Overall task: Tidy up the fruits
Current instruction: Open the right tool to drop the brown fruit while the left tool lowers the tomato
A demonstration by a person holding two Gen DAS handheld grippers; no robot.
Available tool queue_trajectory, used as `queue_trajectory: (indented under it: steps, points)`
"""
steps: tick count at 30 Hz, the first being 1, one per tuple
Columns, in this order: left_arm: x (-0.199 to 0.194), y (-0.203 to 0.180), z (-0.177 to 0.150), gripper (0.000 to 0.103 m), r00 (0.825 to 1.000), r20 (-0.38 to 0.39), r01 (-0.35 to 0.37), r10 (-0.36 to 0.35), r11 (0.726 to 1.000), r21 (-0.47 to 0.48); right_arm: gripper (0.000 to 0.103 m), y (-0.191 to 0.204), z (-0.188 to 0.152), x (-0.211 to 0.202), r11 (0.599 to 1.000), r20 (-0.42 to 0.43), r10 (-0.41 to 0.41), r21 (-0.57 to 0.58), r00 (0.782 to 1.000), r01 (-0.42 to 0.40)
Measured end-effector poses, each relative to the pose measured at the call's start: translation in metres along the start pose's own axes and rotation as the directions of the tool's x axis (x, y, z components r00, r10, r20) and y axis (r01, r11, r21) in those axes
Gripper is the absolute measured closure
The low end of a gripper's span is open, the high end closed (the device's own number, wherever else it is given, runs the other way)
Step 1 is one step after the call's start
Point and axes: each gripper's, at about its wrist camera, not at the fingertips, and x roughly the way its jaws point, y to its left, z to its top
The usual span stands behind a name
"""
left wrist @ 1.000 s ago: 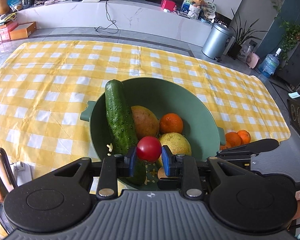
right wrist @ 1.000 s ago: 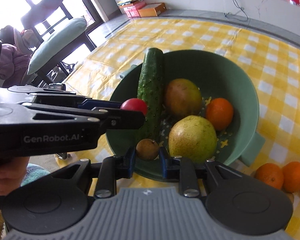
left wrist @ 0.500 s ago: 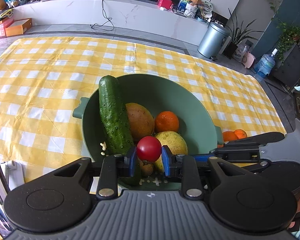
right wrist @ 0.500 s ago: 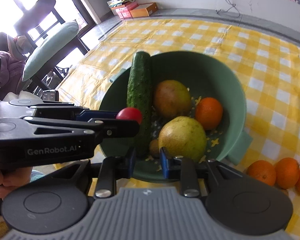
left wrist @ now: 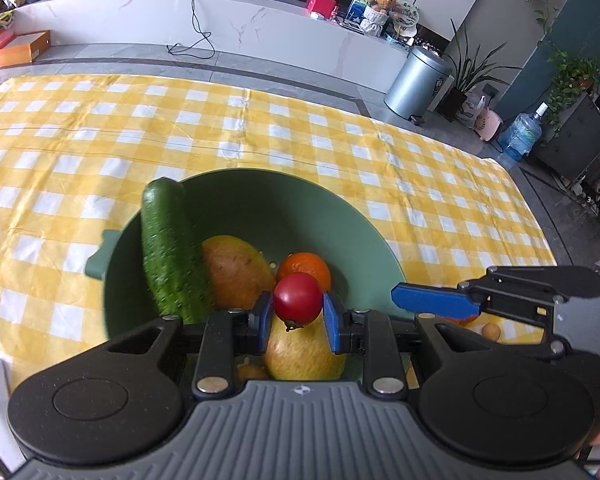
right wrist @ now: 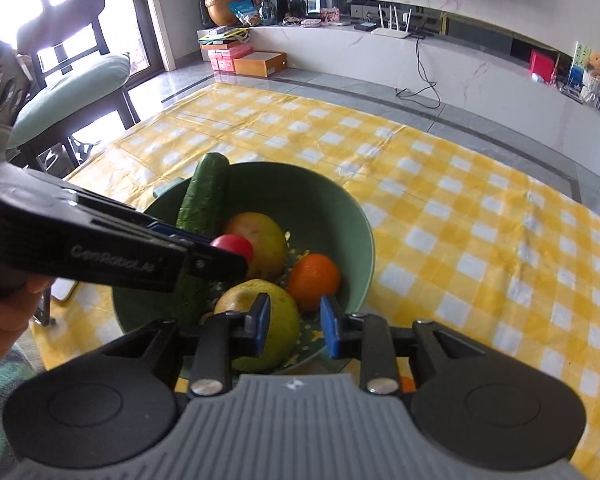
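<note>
1. Fruit low in the round green plastic bowl is partly hidden: in the left wrist view the left gripper covers the bottom of the large yellow-green pear, and only a sliver of a small brown fruit shows beneath the fingers.
2. Clamped between the left gripper's blue pads is a small round red tomato, held over the near part of the bowl, above the pear.
3. The right gripper holds nothing; its blue fingers stand a little apart, with the pear and the bowl's floor showing in the gap, and they have just been opening slightly.
4. A long dark-green cucumber leans on the bowl's left rim, its lower end hidden behind the left gripper in the right wrist view. Beside it lie a reddish-yellow mango and a round orange tangerine.
5. Loose tangerines to the right of the bowl are almost fully blocked by the right gripper's body.
6. The yellow-and-white checked cloth lies bare beyond the bowl to its far edge.
</note>
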Motion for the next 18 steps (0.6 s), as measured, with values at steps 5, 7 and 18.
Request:
queue_trajectory:
  steps: [5, 7, 18]
  points:
    - [0.021, -0.003, 0.006, 0.073, 0.999, -0.032, -0.027, 0.027, 1.0, -0.01, 0.079, -0.004, -0.002, 0.004, 1.0, 0.009, -0.013, -0.013, 1.0, 0.013]
    - [0.026, -0.002, 0.007, 0.073, 0.999, -0.039, -0.029, 0.028, 0.999, -0.019, 0.079, -0.006, -0.002, 0.005, 1.0, 0.011, -0.005, -0.006, 1.0, 0.005]
    - [0.034, -0.01, 0.008, 0.065, 0.996, -0.056, -0.075, 0.075, 0.997, -0.008, 0.078, -0.008, -0.001, 0.004, 1.0, 0.024, 0.004, 0.011, 1.0, -0.005]
